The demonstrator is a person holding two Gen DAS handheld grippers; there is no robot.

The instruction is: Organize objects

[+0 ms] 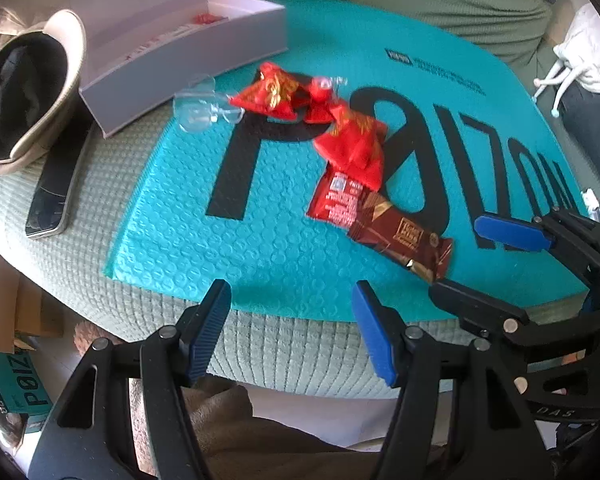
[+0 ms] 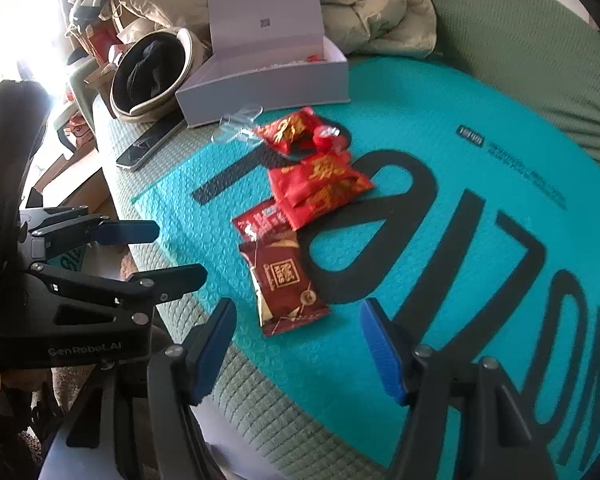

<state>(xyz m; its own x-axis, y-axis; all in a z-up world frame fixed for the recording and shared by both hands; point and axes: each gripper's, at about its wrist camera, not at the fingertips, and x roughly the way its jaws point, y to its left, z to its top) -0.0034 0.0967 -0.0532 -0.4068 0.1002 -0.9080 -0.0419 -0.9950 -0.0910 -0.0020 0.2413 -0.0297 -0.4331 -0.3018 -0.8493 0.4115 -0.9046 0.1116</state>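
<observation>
Surface: a teal bubble mailer [image 1: 260,240] with large black lettering lies on a pale green ribbed cushion [image 1: 112,184]; the snacks rest on the mailer.
Dark red snack packet: the dark red packet [image 2: 286,284] lies nearest the mailer's near edge, flat, one end tucked under the bright red packets.
Bright red packets: a pile of red wrappers with gold print [image 2: 318,188] sits near the mailer's middle, overlapping one another; one more red packet [image 2: 288,130] lies closer to the far edge, beside the box.
Clear plastic piece: a transparent item [image 1: 198,102] rests at the mailer's far left corner, touching the red packet there.
White box: an open white box [image 2: 264,88] with its lid raised stands just off the mailer's far edge on the cushion.
Phone: a dark phone [image 1: 54,196] lies on the cushion left of the mailer.
Hat: a beige hat [image 1: 28,96] sits beside the box.
Left gripper: left gripper [image 1: 290,328] hovers over the near edge, jaws spread, nothing between them.
Right gripper: right gripper [image 2: 300,340] hovers just short of the dark red packet, jaws spread and empty.
</observation>
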